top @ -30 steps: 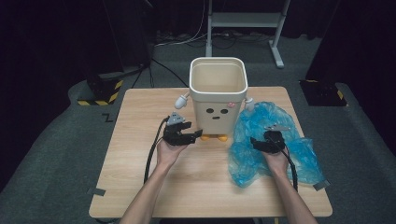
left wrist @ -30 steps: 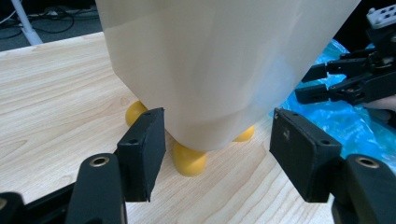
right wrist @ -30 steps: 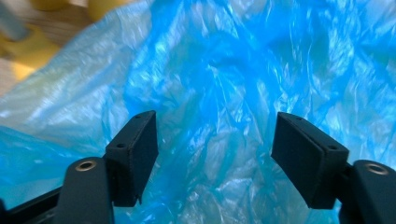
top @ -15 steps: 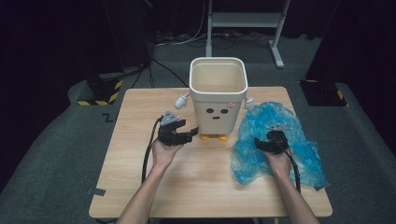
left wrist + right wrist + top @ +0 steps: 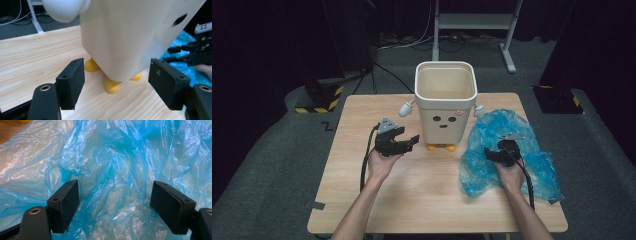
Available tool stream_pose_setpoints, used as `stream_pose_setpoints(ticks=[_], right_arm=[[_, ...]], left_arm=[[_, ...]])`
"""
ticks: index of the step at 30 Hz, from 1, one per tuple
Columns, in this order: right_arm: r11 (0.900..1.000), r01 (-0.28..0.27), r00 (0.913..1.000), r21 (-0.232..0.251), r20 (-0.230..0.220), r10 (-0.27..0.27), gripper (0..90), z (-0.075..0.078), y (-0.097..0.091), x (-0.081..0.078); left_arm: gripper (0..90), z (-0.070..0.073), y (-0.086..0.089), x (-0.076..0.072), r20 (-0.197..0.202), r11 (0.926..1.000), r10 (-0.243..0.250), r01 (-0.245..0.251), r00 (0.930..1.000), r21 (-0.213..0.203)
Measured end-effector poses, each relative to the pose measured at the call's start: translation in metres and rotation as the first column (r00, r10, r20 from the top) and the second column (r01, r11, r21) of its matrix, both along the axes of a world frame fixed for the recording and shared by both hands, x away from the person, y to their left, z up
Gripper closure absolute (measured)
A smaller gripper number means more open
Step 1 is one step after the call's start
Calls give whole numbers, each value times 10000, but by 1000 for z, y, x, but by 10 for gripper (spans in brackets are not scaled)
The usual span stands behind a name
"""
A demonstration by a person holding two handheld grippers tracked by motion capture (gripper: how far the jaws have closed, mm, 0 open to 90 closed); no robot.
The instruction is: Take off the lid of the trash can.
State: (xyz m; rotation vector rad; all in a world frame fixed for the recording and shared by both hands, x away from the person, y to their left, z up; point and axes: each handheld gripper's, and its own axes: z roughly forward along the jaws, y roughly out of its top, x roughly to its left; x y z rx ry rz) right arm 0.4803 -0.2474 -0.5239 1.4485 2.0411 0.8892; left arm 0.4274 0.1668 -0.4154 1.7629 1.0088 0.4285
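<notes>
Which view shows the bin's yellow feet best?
The left gripper view: the yellow feet sit close and sharp under the bin. The high view shows them as small orange dots; the right gripper view catches a yellow sliver at its top edge.

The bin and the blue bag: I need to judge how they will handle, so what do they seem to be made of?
The bin looks like cream moulded plastic: smooth, softly sheened walls, a rounded rim and glossy yellow feet. The blue bag looks like thin translucent plastic film: crinkled all over, with shiny highlights and the table's wood tone faintly showing through, so probably limp and slippery.
</notes>
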Motion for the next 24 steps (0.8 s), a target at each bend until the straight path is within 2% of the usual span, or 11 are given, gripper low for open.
stream_pose_setpoints(ticks=[2, 8, 10, 14, 17, 19, 24], right_arm=[[10000, -83, 9999, -12, 72, 83, 243, 0, 0, 0], [9999, -107, 9999, -126, 128, 109, 250, 0, 1, -1], [9998, -136, 9998, -111, 128, 137, 257, 0, 1, -1], [9999, -170, 9998, -26, 85, 170, 266, 0, 0, -1], [9997, -208, 9997, -91, 142, 209, 267, 0, 0, -1], [9997, -208, 9997, -89, 141, 209, 267, 0, 0, -1], [9997, -214, 9997, -86, 139, 215, 267, 0, 0, -1]], left_arm=[[322, 8, 3, -2, 142, 9997, -57, 54, 9999, 231], [355, 21, 9, -5, 252, 9988, 29, -41, 9997, 479], [391, 26, 11, -6, 127, 9986, 72, -78, 9999, 523], [374, 34, 13, -5, -236, 9983, 113, -100, 9997, 582], [368, 38, 15, -4, -153, 9988, 43, -36, 9999, 479], [367, 40, 18, -3, -86, 9993, -233, 236, 9997, 276], [373, 41, 18, -5, 287, 9986, -192, 177, 9994, 502]])
